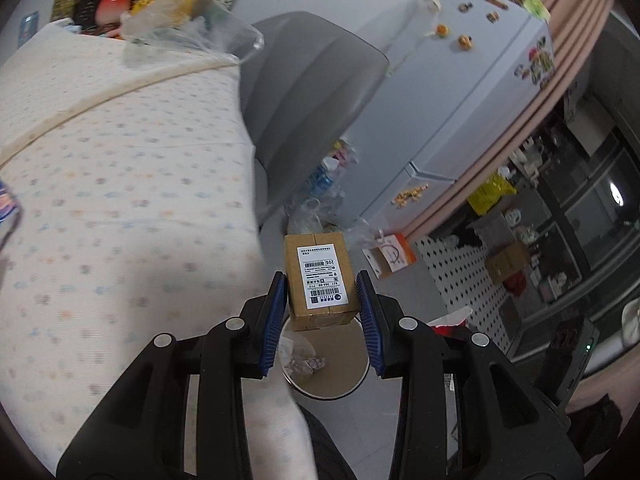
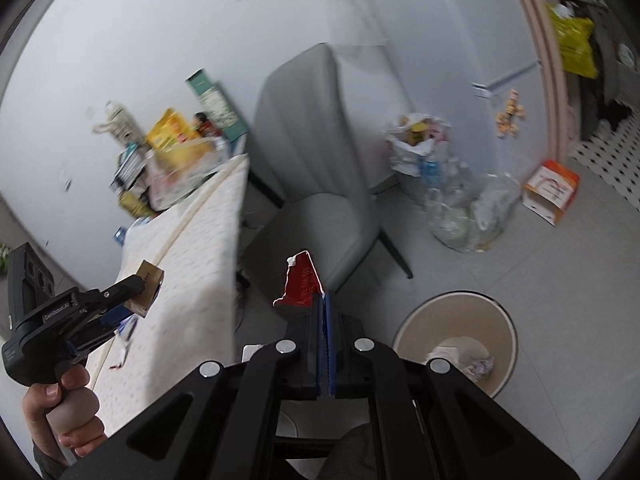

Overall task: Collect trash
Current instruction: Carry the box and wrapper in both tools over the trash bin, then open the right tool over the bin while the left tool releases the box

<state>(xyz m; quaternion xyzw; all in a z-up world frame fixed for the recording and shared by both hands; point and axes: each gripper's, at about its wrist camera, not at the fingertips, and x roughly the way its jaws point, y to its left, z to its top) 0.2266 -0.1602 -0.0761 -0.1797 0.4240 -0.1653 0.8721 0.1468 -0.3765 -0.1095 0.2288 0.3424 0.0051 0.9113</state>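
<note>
Counted: one small cardboard box [image 1: 321, 280], one torn red wrapper [image 2: 301, 286], one round waste bin [image 2: 500, 316], one grey chair [image 2: 316, 168]. Two grippers, left gripper [image 1: 322, 305] and right gripper [image 2: 324, 320]. One orange-and-white carton [image 2: 552, 192] on the floor, one fridge [image 1: 472, 92].

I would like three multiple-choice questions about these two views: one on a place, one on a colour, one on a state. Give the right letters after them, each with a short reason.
1. Where is the cardboard box?
A. inside the trash bin
B. between the fingers of the left gripper
C. on the grey chair

2. What colour is the torn wrapper in the right gripper?
A. red
B. green
C. black

3. What is the state of the trash bin?
A. covered with a lid
B. lying on its side
C. open, with some crumpled trash inside

Answers:
1 B, the blue pads stand at both sides of the box, above the bin.
2 A, its printed face is red with a white torn edge.
3 C, its round mouth shows crumpled paper at the bottom.
</note>
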